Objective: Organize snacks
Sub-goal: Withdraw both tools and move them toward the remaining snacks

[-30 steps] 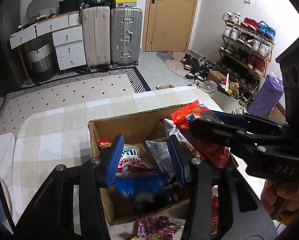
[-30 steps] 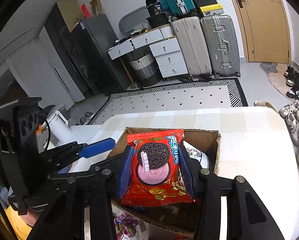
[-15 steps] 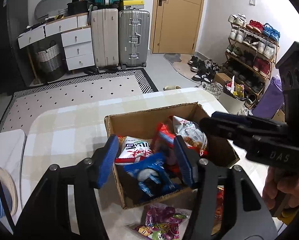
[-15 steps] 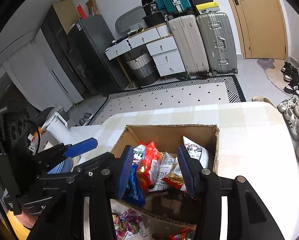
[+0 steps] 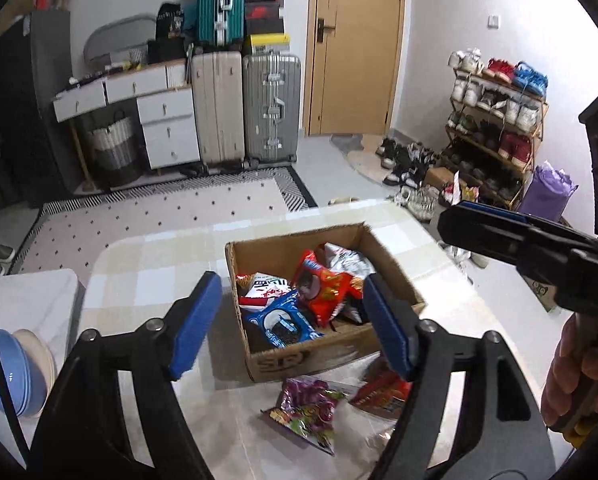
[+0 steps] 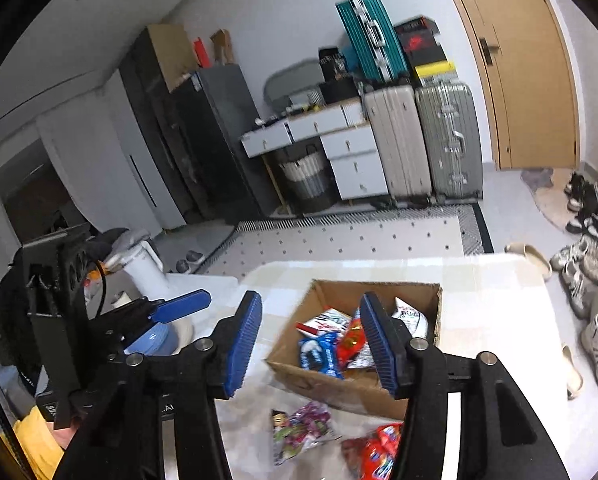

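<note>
Both packets that sat in my claws a second ago now lie in the cardboard box (image 5: 331,354); my left claw (image 5: 291,328) and right claw (image 6: 311,344) have just been opening, stand wide and hold nothing; nearest me, a purple candy bag (image 5: 309,408) and a red packet (image 5: 383,394) wait on the worktop (image 5: 147,276) (next, I'd guess); beyond, the blue cookie pack (image 5: 281,322) and red cookie pack (image 5: 319,286) rest loosely inside; both claws angle downward above the box.

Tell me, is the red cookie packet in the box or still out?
In. The red cookie packet lies inside the cardboard box among other snacks; neither gripper holds it.
</note>
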Motion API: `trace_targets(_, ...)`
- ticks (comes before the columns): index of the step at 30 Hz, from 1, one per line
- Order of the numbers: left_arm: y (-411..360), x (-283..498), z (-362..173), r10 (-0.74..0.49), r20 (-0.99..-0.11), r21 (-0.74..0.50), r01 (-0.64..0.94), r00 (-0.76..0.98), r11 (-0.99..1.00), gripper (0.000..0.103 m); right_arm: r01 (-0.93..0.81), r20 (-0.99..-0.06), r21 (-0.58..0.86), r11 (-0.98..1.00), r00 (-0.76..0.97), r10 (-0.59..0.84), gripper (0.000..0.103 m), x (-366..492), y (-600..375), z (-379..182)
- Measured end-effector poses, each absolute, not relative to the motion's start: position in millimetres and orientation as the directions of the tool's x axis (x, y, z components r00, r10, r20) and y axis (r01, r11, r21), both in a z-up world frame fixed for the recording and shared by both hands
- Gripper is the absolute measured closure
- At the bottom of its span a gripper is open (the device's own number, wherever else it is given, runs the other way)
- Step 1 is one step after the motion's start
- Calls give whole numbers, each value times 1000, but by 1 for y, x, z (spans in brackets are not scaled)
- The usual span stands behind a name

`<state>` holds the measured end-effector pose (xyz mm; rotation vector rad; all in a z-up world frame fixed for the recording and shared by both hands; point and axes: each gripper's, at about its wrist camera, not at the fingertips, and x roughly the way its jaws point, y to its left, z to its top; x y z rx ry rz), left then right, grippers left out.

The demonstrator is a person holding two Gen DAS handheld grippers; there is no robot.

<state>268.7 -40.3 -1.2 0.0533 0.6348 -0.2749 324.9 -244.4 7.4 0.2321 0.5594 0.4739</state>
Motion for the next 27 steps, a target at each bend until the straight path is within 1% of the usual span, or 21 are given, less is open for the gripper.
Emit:
trace_targets(2, -39, 245, 14, -236, -561, -29, 266, 793, 964, 24, -384, -422, 329, 863, 758, 498, 33, 303, -245, 20)
trace_targets(6, -40, 205, 45, -242, -511, -33, 262, 825, 964, 22, -413, -356, 311, 856, 784, 508, 22, 256, -247, 43)
trace_targets(8, -39, 183, 57, -231, -493, -27, 250, 839, 968, 17, -425, -329, 292, 857, 797, 507, 15, 234, -247, 52)
trace_targets(12, -34, 143, 75, -247, -452, -44, 255, 857, 966, 14, -436, -283, 243, 867, 823, 493, 10, 190, -243, 62)
trace_targets(15, -30, 111, 84, -235, -411, -42, 239, 881, 970, 0, -439, -251, 205, 875, 840, 481, 4, 157, -238, 64)
trace_targets(19, -20, 69, 89, -229, -371, -42, 230, 900, 972, 0, -466, -211, 195, 863, 839, 501, 1, 119, -239, 57)
trace_targets(25, 3, 12, 77, -200, -322, -71, 187, 926, 980, 0, -445, -191, 139, 885, 865, 465, 1, 76, -240, 37)
trace_targets(27, 11, -1, 67, -188, -313, -85, 170, 931, 982, 0, -443, -180, 156, 883, 866, 467, 1, 65, -245, 26)
